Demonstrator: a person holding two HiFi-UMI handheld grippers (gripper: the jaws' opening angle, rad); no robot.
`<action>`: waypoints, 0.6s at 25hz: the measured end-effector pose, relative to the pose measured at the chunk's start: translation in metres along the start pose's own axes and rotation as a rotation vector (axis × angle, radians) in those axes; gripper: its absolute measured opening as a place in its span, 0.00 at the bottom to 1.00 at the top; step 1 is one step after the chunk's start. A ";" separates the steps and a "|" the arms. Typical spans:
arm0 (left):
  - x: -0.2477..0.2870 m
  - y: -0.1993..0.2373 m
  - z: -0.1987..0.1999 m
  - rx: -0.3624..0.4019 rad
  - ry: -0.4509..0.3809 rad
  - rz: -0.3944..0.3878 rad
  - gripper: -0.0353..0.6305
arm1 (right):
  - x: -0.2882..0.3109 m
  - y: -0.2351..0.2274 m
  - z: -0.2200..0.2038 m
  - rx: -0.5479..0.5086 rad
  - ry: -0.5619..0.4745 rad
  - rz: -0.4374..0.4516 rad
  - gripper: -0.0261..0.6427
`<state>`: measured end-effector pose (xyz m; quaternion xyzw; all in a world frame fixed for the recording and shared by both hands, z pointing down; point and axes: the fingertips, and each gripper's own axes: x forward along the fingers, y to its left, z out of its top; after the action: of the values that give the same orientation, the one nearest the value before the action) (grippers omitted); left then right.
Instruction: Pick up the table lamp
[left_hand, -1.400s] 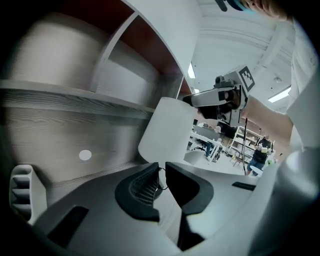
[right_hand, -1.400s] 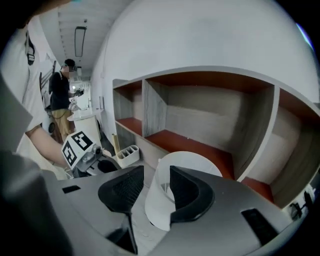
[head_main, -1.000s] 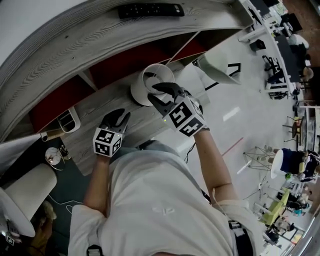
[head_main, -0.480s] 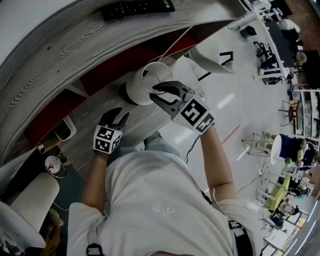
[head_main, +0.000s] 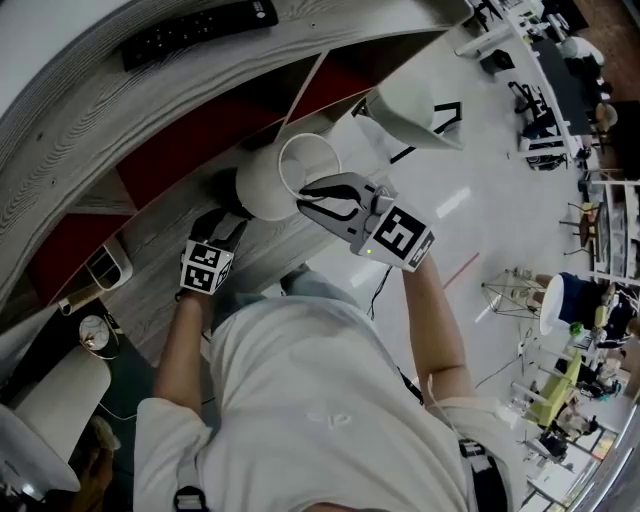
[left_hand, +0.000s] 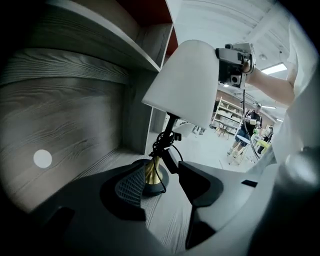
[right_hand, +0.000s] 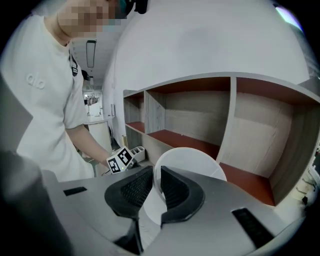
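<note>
Table lamp (head_main: 272, 180) stands upright on the lower board of a grey wood-grain shelf unit (head_main: 150, 235), in front of the red-backed compartments. Its white shade (left_hand: 187, 80) sits on top. A brass stem (left_hand: 152, 172) runs down to a dark round base (left_hand: 161, 186), and a black cord (left_hand: 167, 142) is bunched just under the shade.

The right tongs (head_main: 305, 198) are at the shade's open top rim. One finger is inside and one outside, with the shade wall between the pads (right_hand: 134, 187). These tongs have just been closing and the gap is now narrow, pinching the shade rim (right_hand: 187, 152).

The left tongs (head_main: 226, 222) are low, near the foot of the lamp, angled down at the shelf board. They have just been opening and now stand clearly apart. In the left gripper view the brass stem shows in the gap between them, and neither pad touches it. I cannot tell whether the stem is inside the tips or just beyond them.

A black remote control (head_main: 198, 28) lies on the unit's top surface, well apart from the lamp. The person, in a white shirt (head_main: 320, 400), leans over with both arms reaching towards the lamp.
</note>
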<state>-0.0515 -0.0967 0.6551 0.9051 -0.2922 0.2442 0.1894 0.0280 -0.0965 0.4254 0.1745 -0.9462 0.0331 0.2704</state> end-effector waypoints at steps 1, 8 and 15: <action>0.008 -0.002 0.001 0.013 0.007 -0.001 0.37 | -0.006 -0.002 -0.003 -0.007 -0.017 0.005 0.15; 0.054 -0.012 0.010 0.146 0.061 -0.017 0.43 | -0.032 -0.013 -0.020 -0.003 -0.126 0.043 0.14; 0.095 -0.024 0.016 0.358 0.098 -0.103 0.53 | -0.053 -0.023 -0.032 -0.035 -0.198 0.057 0.14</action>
<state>0.0366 -0.1278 0.6895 0.9251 -0.1877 0.3261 0.0515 0.0936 -0.0968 0.4242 0.1451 -0.9734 0.0069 0.1774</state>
